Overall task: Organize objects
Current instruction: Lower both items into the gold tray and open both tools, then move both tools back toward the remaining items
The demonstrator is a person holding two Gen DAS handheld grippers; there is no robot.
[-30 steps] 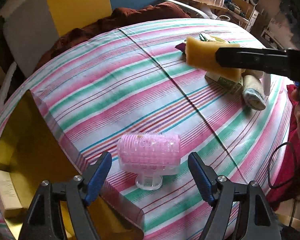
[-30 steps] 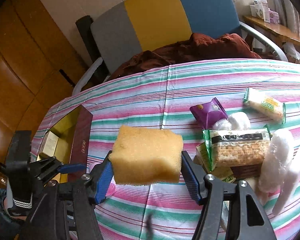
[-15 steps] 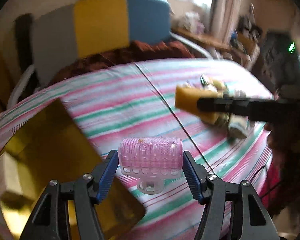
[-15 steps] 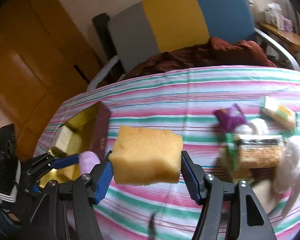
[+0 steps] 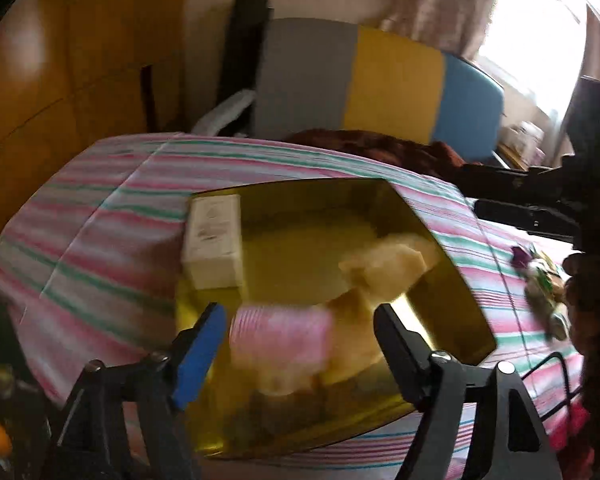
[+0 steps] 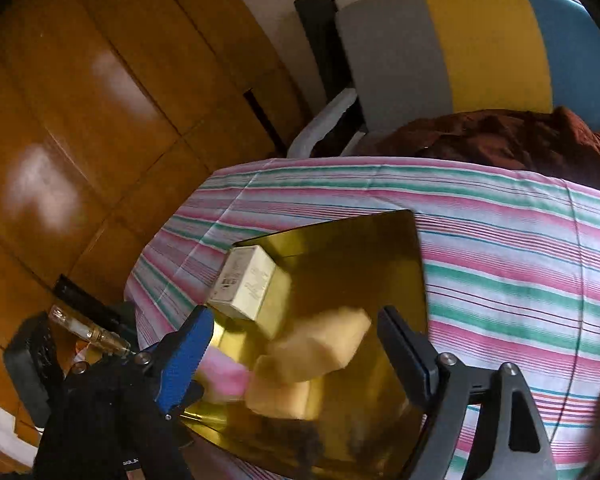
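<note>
The left gripper (image 5: 300, 344) hangs over a shallow square tray with a mirror-like gold lining (image 5: 452, 264), its jaws spread wide and just opening further. The pink ribbed plastic hair roller (image 5: 280, 338) sits between the blue-padded fingers (image 5: 198, 354), blurred, with a gap to the pad on either side, so nothing is gripped. Whether it has landed on the tray floor cannot be told. Just beyond the roller, toward the gripper's right finger, lies the yellow block of foam sponge (image 5: 388, 276), doubled by its reflection in the gold surface.

The right gripper (image 6: 296, 344) points down into the same tray (image 6: 360, 240) from the other side, its jaws also wide apart and just opening. The sponge (image 6: 320, 346) lies tilted between its fingers, clear of both pads and blurred. The roller (image 6: 224, 372) shows as a pink smear just inside this gripper's left finger.

Ahead and left of both grippers, a cream rectangular cardboard box (image 5: 214, 240) stands in the tray's far corner, crowding that end. The tray rests on a pink, green and white striped tablecloth (image 5: 100, 232). Beyond the table is a chair with a grey, yellow and blue back (image 5: 380, 84) and a dark red cloth (image 6: 500, 140) heaped on its seat. Far to the left gripper's right, a blurred cluster of small packets (image 5: 540, 276) lies on the cloth.
</note>
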